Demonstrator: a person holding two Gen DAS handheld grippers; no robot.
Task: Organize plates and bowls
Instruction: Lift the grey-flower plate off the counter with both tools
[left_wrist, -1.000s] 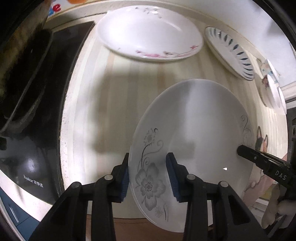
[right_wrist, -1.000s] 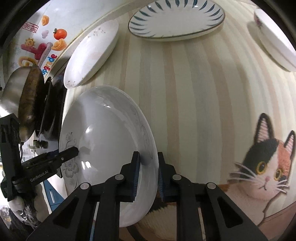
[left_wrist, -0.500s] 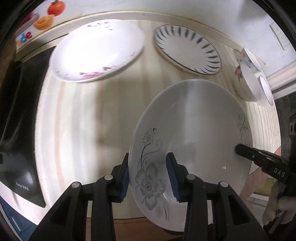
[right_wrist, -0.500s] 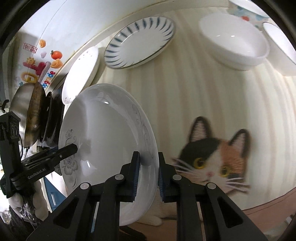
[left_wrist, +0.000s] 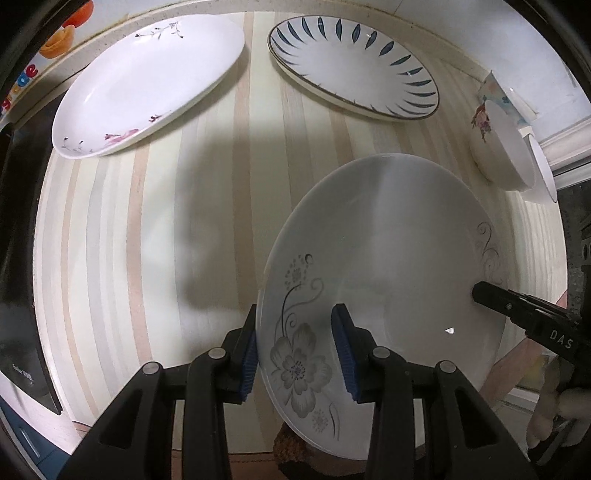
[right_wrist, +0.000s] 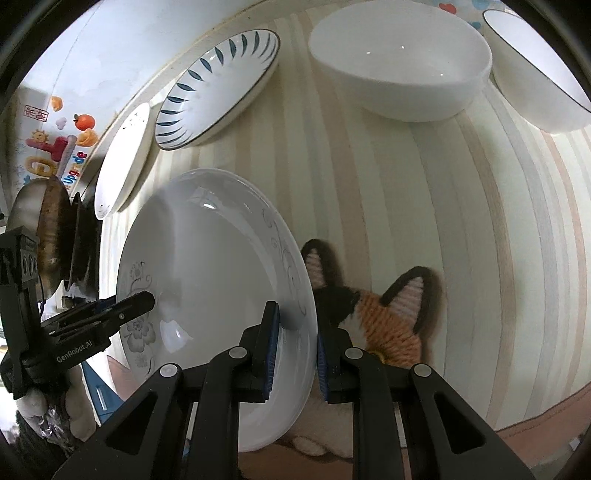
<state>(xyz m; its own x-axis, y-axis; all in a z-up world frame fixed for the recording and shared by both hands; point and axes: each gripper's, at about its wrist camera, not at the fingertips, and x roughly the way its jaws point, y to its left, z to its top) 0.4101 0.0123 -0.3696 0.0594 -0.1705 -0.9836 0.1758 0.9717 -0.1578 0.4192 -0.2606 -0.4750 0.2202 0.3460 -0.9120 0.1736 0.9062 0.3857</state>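
I have the grey-flowered plate (left_wrist: 384, 266) clamped at opposite rims, left gripper (left_wrist: 295, 347) and right gripper (right_wrist: 293, 343) both clenched on it above the striped tabletop (left_wrist: 147, 229), the blue-leaf plate (left_wrist: 351, 66) lying ahead beyond its far edge, with "GenRobot.AI" and "DAS" readable on the gripper bodies.

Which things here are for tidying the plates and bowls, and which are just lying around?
For the job:
- grey-flower plate, held in the jaws of both the left gripper and the right gripper
- blue-leaf plate
- pink-flower plate
- white bowl
- dark-rimmed bowl

Just lying about:
- cat mat
- pan
- fruit stickers
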